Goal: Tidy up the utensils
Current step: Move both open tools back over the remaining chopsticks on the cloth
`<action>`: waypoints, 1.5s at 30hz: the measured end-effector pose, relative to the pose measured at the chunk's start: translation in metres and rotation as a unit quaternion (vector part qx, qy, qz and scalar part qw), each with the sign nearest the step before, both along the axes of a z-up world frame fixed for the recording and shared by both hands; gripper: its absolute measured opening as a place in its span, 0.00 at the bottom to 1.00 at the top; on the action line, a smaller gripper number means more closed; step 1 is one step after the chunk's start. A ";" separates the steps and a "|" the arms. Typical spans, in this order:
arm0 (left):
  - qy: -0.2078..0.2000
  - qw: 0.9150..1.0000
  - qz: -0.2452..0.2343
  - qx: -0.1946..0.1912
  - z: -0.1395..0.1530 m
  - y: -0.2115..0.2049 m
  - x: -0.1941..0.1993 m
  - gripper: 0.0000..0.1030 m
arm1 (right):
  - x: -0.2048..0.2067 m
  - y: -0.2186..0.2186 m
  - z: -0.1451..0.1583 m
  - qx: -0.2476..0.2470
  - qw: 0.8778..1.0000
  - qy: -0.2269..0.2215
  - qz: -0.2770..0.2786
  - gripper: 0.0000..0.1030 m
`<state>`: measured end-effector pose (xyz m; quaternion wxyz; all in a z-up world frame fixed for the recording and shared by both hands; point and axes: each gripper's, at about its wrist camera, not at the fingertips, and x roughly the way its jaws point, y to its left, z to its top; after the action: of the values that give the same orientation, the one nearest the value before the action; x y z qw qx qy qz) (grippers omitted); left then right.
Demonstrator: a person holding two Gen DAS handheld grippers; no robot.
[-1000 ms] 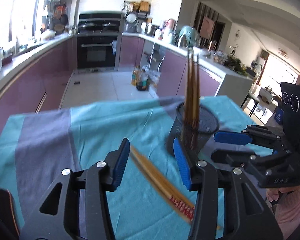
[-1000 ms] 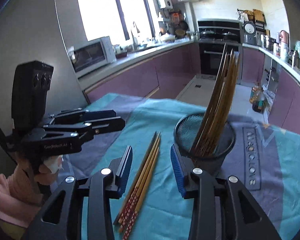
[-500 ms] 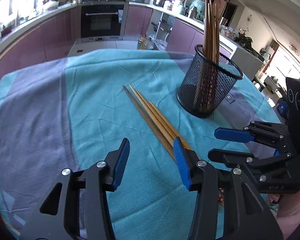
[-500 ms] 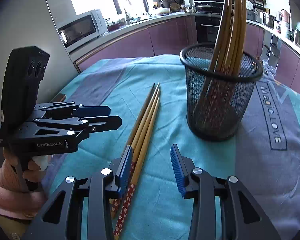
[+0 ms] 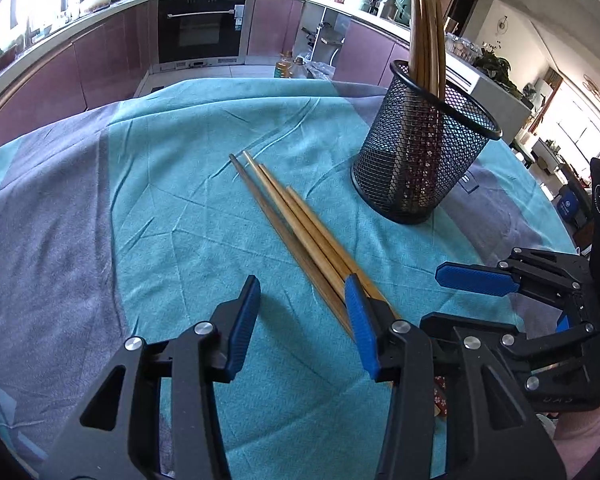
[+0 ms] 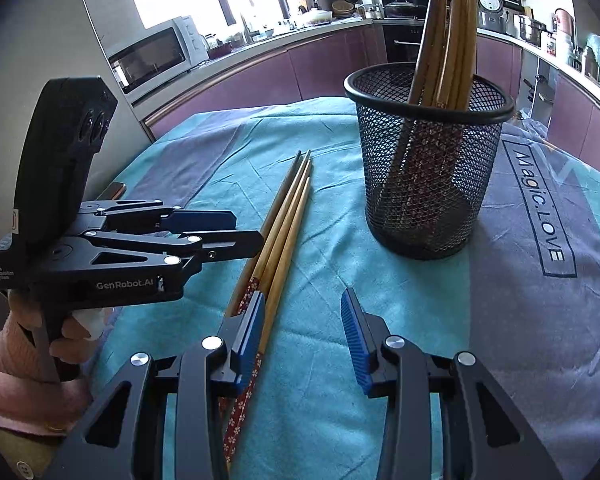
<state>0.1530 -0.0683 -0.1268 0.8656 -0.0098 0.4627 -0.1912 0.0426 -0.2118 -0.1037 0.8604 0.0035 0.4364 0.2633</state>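
Note:
Several wooden chopsticks [image 5: 296, 224] with red patterned ends lie side by side on the teal cloth; they also show in the right wrist view [image 6: 284, 232]. A black mesh holder [image 5: 420, 160] stands upright with several more chopsticks in it, also in the right wrist view [image 6: 424, 168]. My left gripper [image 5: 300, 312] is open and empty, low over the cloth, its right finger at the chopsticks' near part. My right gripper [image 6: 302, 332] is open and empty, its left finger over the patterned ends. Each gripper shows in the other's view, the right one [image 5: 480, 280] and the left one [image 6: 216, 228].
A teal and grey cloth [image 5: 160, 200] covers the table, with a printed grey band [image 6: 540, 208] right of the holder. Kitchen counters, an oven [image 5: 202, 28] and a microwave [image 6: 152, 56] lie beyond the table's far edge.
Both grippers have dropped lower and tilted down toward the cloth, closing in on the lying chopsticks. Chopsticks and holder have not moved. Both stay open.

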 end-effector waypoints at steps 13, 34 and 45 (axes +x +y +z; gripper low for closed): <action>-0.009 1.000 -0.009 0.021 -0.005 -0.004 0.001 0.36 | 0.001 0.008 -0.004 -0.013 1.000 -0.003 0.002 0.36; 0.005 0.999 -0.035 0.013 -0.004 0.006 -0.010 0.24 | 0.013 0.027 -0.009 -0.056 0.998 -0.013 0.008 0.35; 0.009 0.999 -0.016 0.026 -0.004 0.002 0.016 0.24 | 0.031 0.041 -0.011 -0.072 0.997 -0.021 -0.002 0.28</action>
<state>0.1692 -0.0663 -0.1312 0.8580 0.0184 0.4757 -0.1929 0.0733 -0.1706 -0.1142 0.8679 -0.0629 0.4358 0.2300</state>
